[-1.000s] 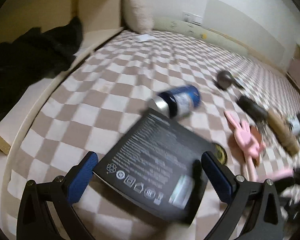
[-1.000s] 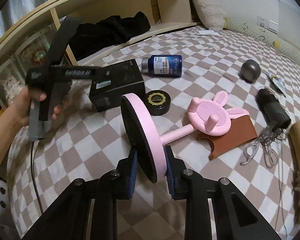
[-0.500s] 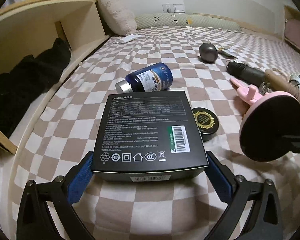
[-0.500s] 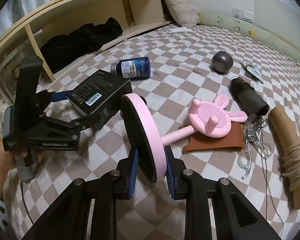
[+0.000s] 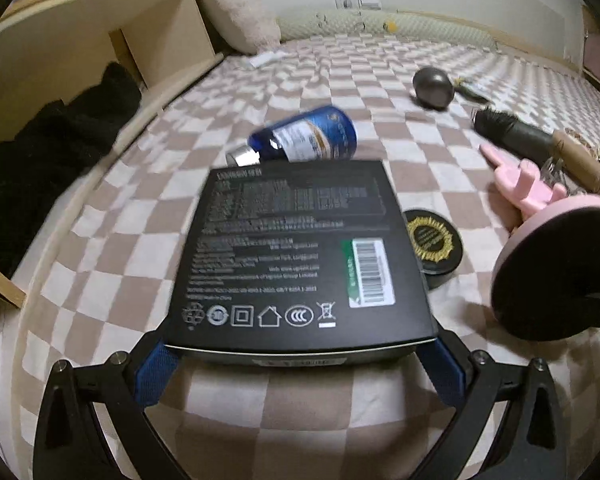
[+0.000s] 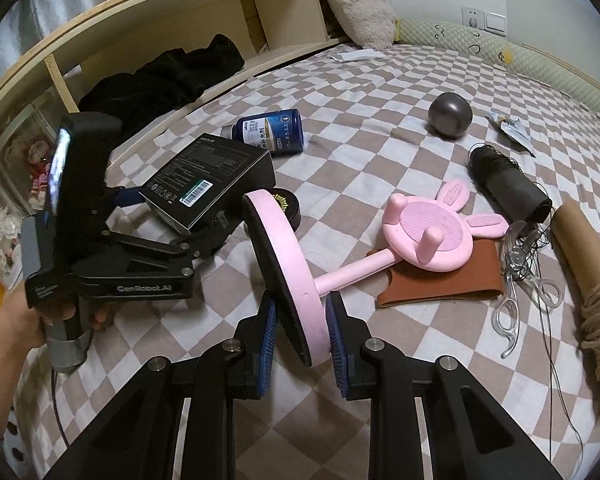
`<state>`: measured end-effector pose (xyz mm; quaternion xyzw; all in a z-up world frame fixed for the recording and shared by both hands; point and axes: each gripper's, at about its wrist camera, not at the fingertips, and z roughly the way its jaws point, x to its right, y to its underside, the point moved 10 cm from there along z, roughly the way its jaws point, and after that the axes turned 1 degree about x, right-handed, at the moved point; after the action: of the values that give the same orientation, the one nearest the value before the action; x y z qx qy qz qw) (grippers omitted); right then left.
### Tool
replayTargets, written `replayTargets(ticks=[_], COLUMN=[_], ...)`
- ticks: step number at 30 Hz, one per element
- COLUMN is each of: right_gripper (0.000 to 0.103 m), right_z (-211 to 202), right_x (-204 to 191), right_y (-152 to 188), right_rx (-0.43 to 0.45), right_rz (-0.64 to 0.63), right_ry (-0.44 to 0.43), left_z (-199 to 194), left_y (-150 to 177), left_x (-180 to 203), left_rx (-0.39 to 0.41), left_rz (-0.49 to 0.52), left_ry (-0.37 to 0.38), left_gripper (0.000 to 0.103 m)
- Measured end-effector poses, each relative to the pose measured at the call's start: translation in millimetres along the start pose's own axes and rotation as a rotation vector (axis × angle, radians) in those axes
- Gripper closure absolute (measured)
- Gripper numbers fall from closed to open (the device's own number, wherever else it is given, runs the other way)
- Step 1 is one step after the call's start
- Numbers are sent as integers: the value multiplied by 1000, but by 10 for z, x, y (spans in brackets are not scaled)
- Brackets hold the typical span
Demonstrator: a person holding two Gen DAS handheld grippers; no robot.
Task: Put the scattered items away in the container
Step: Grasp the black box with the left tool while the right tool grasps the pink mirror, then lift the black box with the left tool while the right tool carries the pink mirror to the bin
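Moved: left tool (image 5: 300, 356) has closed in around black box (image 5: 300, 248); wide, pads flanking it
Right tool (image 6: 300, 344): narrow, clamping pink mirror (image 6: 288, 276)

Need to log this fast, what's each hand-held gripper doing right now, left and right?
Left hand-held gripper: closed on the black product box.
Right hand-held gripper: closed on the round disc of the pink bunny mirror.

We cannot read the blurred small print on the black box (image 5: 300, 256), and the rope-wrapped tube (image 6: 592, 288) runs off the picture's right edge.
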<state>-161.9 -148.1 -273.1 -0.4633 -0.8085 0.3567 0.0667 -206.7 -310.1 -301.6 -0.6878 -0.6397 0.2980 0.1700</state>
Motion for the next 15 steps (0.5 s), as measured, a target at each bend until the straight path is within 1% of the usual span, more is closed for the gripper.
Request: replayTargets(ticks=[3, 15], right_gripper=[78, 78], right_z=[-7, -90], right_x=[-1, 7], right_y=[3, 26], right_rx=[3, 10], right_rz=[-6, -19], right_ry=[2, 16], left_z=[-4, -286], left_y=[9, -58], left_x=[0, -70], left_rx=[5, 104], left_rz=[-15, -44], left_ry=[14, -20], left_gripper=[0, 1])
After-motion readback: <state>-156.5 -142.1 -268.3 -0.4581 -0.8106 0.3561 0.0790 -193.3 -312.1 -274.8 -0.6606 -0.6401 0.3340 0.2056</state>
